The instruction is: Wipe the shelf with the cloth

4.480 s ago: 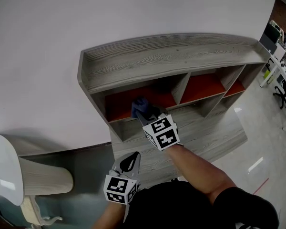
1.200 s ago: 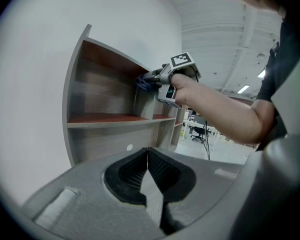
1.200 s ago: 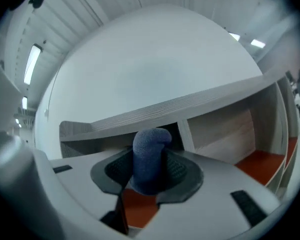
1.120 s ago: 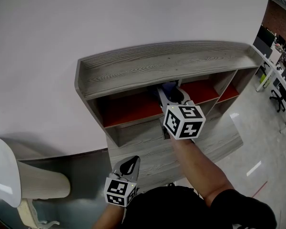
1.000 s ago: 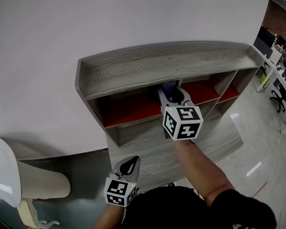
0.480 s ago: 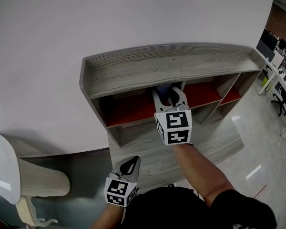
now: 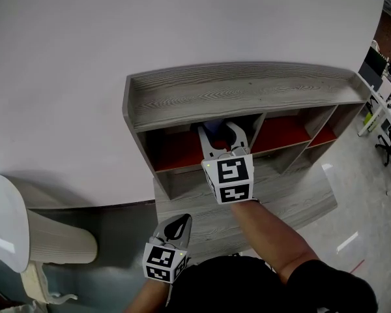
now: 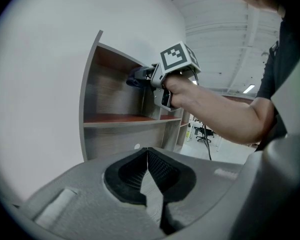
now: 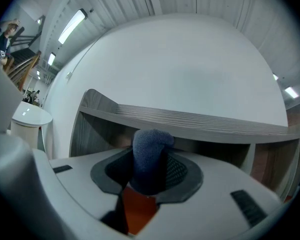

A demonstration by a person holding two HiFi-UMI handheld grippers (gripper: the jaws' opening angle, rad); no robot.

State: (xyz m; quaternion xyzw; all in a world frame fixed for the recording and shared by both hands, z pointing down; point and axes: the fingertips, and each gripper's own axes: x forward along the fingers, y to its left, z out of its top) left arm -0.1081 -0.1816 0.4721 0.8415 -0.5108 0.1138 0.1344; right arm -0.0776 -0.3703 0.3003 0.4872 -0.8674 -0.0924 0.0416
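A grey wood shelf (image 7: 234,90) stands against the white wall, with red-floored compartments under its top board. My right gripper (image 7: 219,132) reaches into the left compartment (image 7: 179,150), shut on a dark blue cloth (image 7: 213,127). In the right gripper view the cloth (image 9: 150,156) stands bunched between the jaws, below the top board (image 9: 200,120). My left gripper (image 7: 178,222) hangs low by the person's body, shut and holding nothing. The left gripper view shows its jaws closed at the left gripper (image 8: 148,160), with the cloth (image 8: 134,79) up in the compartment.
A divider (image 7: 262,121) bounds the left compartment on its right, with two more red compartments beyond. A grey lower ledge (image 7: 287,191) juts out under them. A white round seat (image 7: 5,222) on a ribbed base (image 7: 62,243) stands at left. Office chairs (image 7: 386,130) sit far right.
My right gripper has slid the cloth leftward from beside the divider toward the middle of the left compartment. The left gripper has stayed where it was.
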